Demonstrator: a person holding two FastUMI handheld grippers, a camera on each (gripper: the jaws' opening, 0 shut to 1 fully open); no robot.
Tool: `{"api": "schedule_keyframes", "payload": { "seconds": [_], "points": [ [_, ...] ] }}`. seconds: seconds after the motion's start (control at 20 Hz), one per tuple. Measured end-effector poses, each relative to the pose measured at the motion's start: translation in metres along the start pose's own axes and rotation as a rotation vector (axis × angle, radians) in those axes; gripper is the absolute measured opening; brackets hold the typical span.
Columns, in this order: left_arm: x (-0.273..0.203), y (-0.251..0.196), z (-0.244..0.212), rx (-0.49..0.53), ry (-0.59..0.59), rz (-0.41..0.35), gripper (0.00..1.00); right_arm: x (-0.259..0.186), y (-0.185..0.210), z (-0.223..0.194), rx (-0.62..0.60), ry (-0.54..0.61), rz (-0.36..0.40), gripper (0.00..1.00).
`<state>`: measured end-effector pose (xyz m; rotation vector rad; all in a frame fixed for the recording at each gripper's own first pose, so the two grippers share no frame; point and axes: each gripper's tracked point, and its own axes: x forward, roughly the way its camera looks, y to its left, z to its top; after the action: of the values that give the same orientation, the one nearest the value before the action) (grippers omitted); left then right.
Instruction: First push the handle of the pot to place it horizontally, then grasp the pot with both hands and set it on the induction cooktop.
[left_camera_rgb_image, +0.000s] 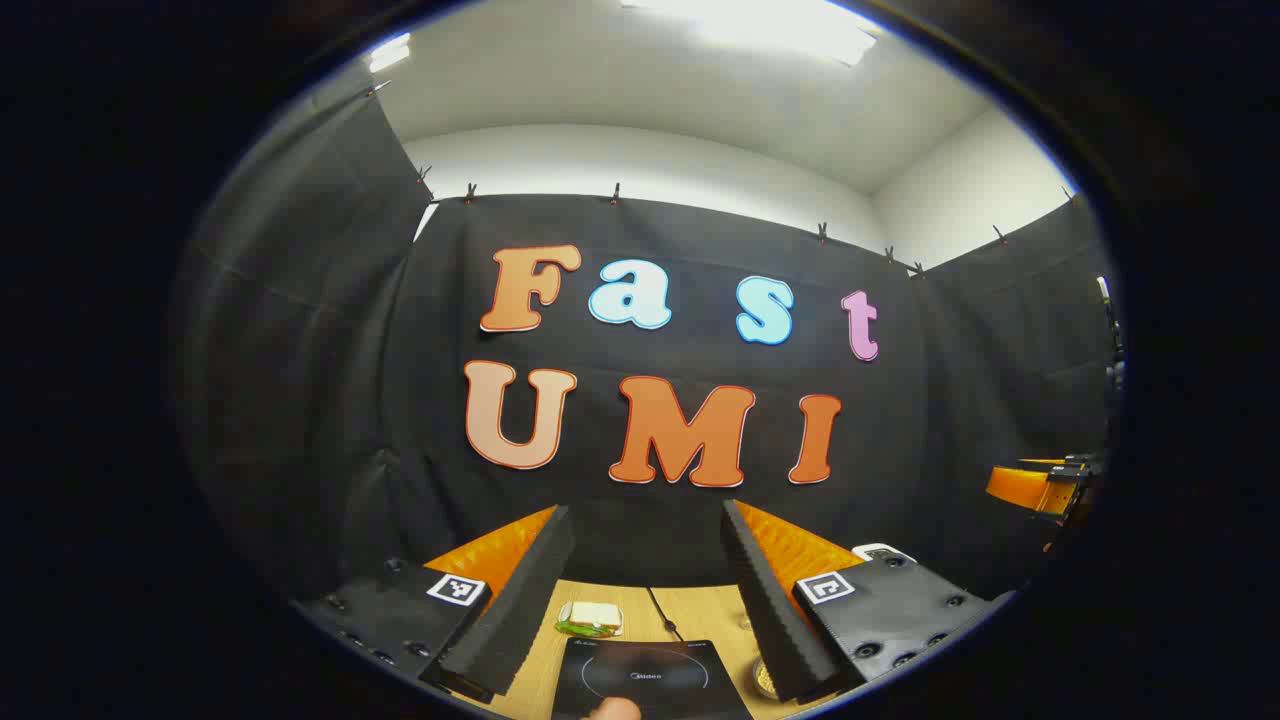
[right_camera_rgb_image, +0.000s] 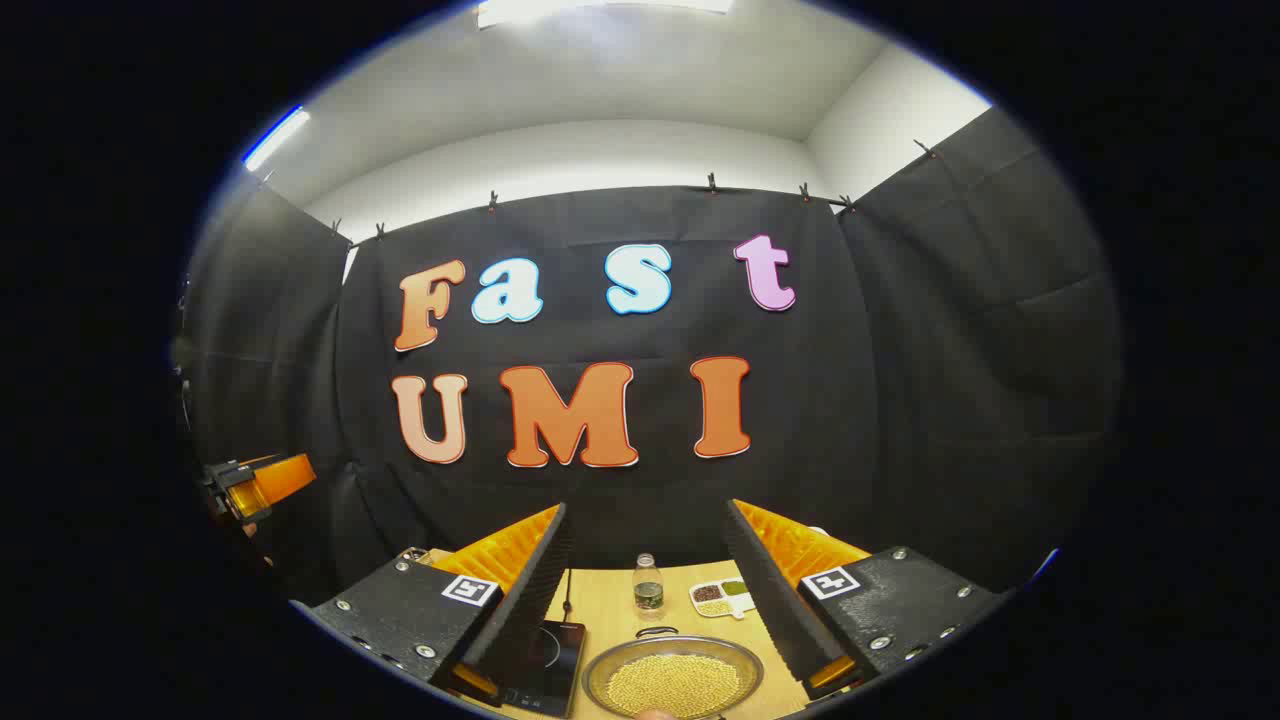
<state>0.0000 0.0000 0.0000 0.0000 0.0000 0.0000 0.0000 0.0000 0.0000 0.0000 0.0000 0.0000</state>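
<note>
Right gripper (right_camera_rgb_image: 648, 610) hovers with fingers spread, empty, the pot (right_camera_rgb_image: 673, 678) of yellow grains just below and ahead; its handle is hidden. Left gripper (left_camera_rgb_image: 648, 600) is likewise spread over the induction cooktop (left_camera_rgb_image: 645, 678), left of the pot. Beyond the pot stand a bottle (right_camera_rgb_image: 648, 584) and sectioned dish (right_camera_rgb_image: 722, 596)

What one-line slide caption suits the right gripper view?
Open right gripper above the grain-filled pot, induction cooktop beside it.
</note>
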Motion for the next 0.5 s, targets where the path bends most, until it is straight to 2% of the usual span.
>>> {"api": "schedule_keyframes", "payload": {
  "seconds": [0.15, 0.5],
  "points": [
    [0.0014, 0.0057, -0.0008, 0.005, 0.006, 0.021, 0.98, -0.0004, 0.0005, 0.0003, -0.008, -0.002, 0.004, 0.95],
    [0.0012, -0.0002, 0.0024, 0.017, -0.005, 0.005, 0.98, 0.0004, -0.0045, 0.003, -0.023, -0.015, -0.018, 0.95]
  ]
}}
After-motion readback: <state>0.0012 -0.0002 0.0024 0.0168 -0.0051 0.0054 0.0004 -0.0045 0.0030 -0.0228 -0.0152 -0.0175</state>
